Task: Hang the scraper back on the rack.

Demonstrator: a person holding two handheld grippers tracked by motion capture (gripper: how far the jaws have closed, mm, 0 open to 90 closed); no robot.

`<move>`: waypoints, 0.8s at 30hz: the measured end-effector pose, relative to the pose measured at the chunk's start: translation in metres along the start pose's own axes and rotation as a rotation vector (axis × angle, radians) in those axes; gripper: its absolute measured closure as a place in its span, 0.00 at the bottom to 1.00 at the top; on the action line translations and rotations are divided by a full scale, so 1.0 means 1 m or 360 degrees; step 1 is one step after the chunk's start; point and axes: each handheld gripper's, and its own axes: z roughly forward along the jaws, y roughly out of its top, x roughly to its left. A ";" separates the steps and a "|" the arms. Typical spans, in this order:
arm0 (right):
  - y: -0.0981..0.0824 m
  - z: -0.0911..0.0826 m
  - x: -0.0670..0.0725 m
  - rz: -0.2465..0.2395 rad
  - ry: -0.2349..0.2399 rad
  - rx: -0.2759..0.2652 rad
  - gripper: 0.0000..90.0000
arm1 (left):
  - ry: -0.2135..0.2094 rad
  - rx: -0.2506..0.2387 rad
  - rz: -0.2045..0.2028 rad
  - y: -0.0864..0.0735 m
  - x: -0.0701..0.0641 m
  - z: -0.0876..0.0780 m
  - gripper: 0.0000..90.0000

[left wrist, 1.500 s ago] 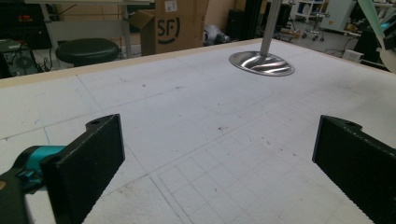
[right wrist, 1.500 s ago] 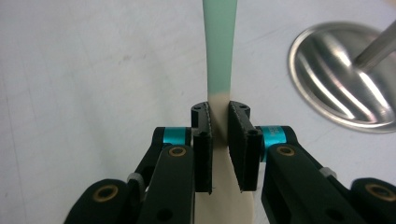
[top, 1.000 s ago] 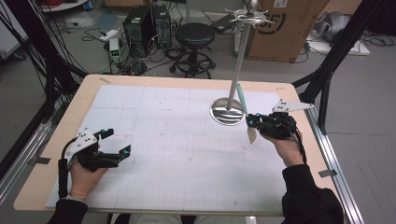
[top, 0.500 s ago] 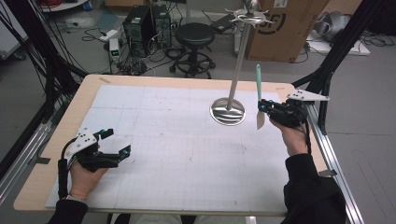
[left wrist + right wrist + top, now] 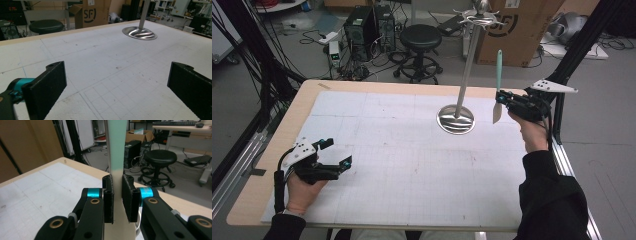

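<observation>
Since the earlier frame the right tool [image 5: 506,103] has risen off the tabletop [image 5: 412,150], clamped on the spatula [image 5: 498,85], held upright, probably near the metal stand [image 5: 462,85]. The left tool [image 5: 334,155] rests low, jaws apart.

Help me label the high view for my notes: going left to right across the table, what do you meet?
Left gripper → stand's round base → spatula → right gripper, shut on the spatula.
</observation>
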 end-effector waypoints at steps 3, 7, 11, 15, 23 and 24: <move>0.008 0.000 -0.001 -0.0007 -0.0002 -0.0016 0.89 | 0.0000 -0.0003 -0.0004 0.000 0.000 0.000 0.03; 0.016 0.000 -0.002 -0.0041 -0.0043 -0.0008 0.89 | 0.0006 0.0001 0.0003 -0.001 0.000 -0.001 0.03; 0.022 0.000 -0.004 -0.0077 -0.0073 0.0006 0.89 | 0.0014 0.0004 0.0007 -0.001 0.000 -0.001 0.03; 0.027 -0.001 -0.005 -0.0068 -0.0071 -0.0007 0.89 | 0.0010 0.0002 0.0004 -0.001 0.001 -0.001 0.03; 0.041 -0.001 -0.003 -0.0116 -0.0105 -0.0004 0.89 | -0.0029 -0.0009 0.0031 -0.001 -0.002 -0.001 0.03; 0.043 -0.002 -0.002 -0.0112 -0.0108 -0.0011 0.89 | -0.0028 -0.0003 0.0032 -0.001 -0.001 -0.001 0.03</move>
